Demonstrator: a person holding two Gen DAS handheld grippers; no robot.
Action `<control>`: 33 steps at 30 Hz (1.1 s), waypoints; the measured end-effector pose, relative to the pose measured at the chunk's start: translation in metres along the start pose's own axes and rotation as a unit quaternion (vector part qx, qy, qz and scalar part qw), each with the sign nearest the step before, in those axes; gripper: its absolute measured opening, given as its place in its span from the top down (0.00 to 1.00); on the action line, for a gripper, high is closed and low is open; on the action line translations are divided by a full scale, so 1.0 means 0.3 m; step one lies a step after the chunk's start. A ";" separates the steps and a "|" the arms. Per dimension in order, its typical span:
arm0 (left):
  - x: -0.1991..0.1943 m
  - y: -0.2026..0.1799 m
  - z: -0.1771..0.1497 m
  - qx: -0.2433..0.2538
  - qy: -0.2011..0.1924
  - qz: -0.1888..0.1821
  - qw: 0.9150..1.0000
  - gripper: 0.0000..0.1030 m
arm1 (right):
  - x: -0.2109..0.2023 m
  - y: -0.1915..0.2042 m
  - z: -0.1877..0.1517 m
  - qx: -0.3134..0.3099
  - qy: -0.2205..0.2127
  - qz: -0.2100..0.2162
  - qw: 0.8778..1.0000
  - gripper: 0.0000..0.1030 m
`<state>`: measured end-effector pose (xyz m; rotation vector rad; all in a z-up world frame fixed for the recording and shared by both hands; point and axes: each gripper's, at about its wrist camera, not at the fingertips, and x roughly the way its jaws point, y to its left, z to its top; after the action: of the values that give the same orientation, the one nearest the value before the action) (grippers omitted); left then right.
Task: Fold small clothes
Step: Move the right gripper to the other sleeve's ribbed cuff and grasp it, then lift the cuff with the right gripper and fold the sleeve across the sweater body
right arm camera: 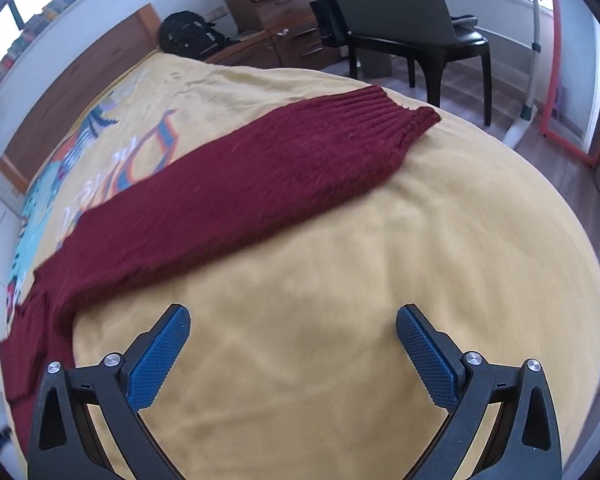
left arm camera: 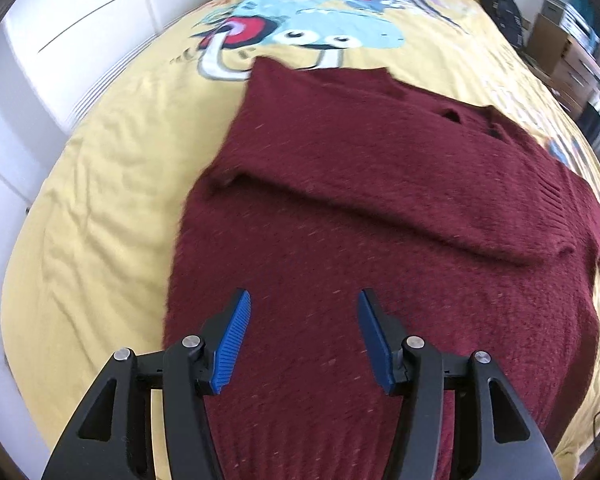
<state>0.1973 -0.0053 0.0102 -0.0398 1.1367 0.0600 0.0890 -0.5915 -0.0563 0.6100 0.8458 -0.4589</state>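
Note:
A dark red knitted sweater (left arm camera: 380, 208) lies flat on a yellow bedspread (left arm camera: 112, 216). One sleeve is folded across its body, and the neck is at the far side. My left gripper (left arm camera: 304, 300) is open and empty, just above the sweater's lower body near the hem. In the right wrist view the sweater's other sleeve (right arm camera: 236, 192) stretches out over the bedspread (right arm camera: 340, 300), its ribbed cuff (right arm camera: 384, 112) at the far end. My right gripper (right arm camera: 292, 316) is open and empty over bare bedspread, short of that sleeve.
The bedspread has a cartoon print (left arm camera: 308, 12) toward the headboard (right arm camera: 80, 92). White cupboards (left arm camera: 60, 40) stand left of the bed. To the right are a black backpack (right arm camera: 188, 34), wooden drawers (right arm camera: 276, 12), a dark chair (right arm camera: 412, 20) and wood floor.

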 end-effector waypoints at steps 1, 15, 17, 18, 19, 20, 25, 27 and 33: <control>0.001 0.014 -0.008 -0.005 0.002 0.002 1.000 0.52 | 0.019 -0.008 0.019 0.006 0.001 -0.001 1.000 0.00; 0.010 0.129 -0.077 -0.034 0.022 0.032 0.999 0.52 | 0.156 -0.122 0.227 0.073 -0.016 0.015 0.997 0.02; 0.012 0.130 -0.083 -0.032 0.024 0.033 0.999 0.52 | 0.174 -0.131 0.250 0.077 -0.018 0.012 0.997 0.07; 0.014 0.132 -0.085 -0.033 0.025 0.033 0.999 0.52 | 0.180 -0.137 0.259 0.081 -0.020 0.010 0.996 0.09; 0.016 0.134 -0.088 -0.033 0.026 0.032 0.999 0.52 | 0.186 -0.143 0.270 0.086 -0.021 0.011 0.996 0.10; 0.018 0.136 -0.093 -0.033 0.027 0.032 0.999 0.52 | 0.191 -0.148 0.278 0.090 -0.023 0.011 0.996 0.20; 0.033 0.149 -0.100 -0.033 0.034 0.035 0.998 0.52 | 0.209 -0.158 0.320 0.090 -0.023 -0.012 0.996 0.53; 0.047 0.153 -0.093 -0.034 0.037 0.035 0.998 0.52 | 0.214 -0.165 0.331 0.093 -0.023 -0.013 0.995 0.66; 0.050 0.168 -0.112 -0.038 0.040 0.031 0.998 0.52 | 0.214 -0.153 0.368 0.084 -0.023 -0.007 0.996 0.82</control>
<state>0.1696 0.0433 -0.0175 -0.0741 1.2164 0.1585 0.1596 -0.7069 -0.0654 0.7465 0.7732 -0.5582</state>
